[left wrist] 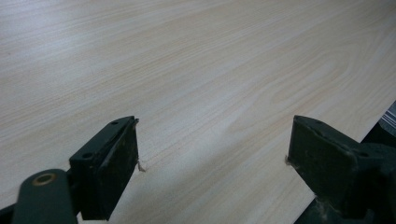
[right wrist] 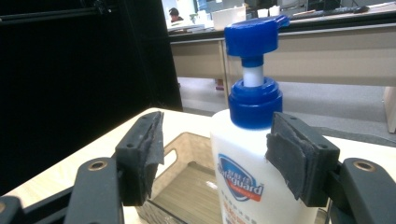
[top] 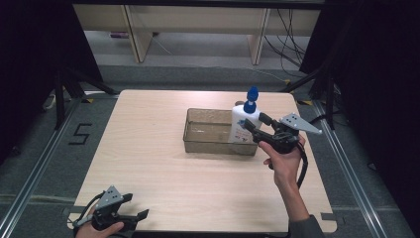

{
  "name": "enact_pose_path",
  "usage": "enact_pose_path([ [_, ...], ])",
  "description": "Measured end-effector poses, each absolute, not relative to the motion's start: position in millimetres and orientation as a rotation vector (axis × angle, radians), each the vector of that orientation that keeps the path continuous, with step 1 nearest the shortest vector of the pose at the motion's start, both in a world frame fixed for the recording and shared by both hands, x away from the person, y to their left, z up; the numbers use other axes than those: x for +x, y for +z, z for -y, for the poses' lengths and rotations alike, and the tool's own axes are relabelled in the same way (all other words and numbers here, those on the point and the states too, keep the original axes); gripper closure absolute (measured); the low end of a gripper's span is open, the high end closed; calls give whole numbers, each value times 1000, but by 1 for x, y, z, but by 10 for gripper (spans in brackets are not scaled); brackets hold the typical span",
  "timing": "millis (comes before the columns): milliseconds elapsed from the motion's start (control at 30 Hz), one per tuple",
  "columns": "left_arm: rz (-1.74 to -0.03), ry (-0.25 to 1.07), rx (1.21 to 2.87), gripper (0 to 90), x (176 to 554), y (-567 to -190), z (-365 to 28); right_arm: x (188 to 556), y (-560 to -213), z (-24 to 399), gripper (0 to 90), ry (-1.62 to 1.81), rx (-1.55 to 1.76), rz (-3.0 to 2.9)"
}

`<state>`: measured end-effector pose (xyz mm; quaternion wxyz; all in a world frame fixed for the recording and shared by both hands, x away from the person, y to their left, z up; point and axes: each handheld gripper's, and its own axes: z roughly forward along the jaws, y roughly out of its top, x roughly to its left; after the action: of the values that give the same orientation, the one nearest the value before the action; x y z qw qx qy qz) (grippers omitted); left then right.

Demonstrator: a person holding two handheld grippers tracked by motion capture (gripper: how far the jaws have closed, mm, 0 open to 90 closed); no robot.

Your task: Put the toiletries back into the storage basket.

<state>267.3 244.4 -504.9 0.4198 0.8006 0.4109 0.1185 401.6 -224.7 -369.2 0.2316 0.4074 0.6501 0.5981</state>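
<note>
The right tongs (top: 253,124) stand partly open around a white plastic soap bottle (right wrist: 254,177) — blue pump top, upright in the clear rectangular tray (top: 205,131) — gap at one pad. The left tongs (left wrist: 212,161) gape wide over the pale wood-grain bench (left wrist: 196,70), holding nothing.

Right claw (top: 253,124) reaches forward with jaws parted; left claw (top: 136,207) rests low, jaws wide.

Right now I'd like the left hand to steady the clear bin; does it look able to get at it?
Probably yes. The left gripper rests at the table's near corner with jaws open, and bare wood lies between it and the bin. The soap bottle and right gripper occupy the bin's far end.
</note>
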Motion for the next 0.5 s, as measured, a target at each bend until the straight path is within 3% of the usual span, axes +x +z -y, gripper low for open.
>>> enact_pose_path([
  [500, -1029, 299, 2002, 155, 267, -505, -244, 395, -375, 216, 326, 1647, 1098, -1839],
])
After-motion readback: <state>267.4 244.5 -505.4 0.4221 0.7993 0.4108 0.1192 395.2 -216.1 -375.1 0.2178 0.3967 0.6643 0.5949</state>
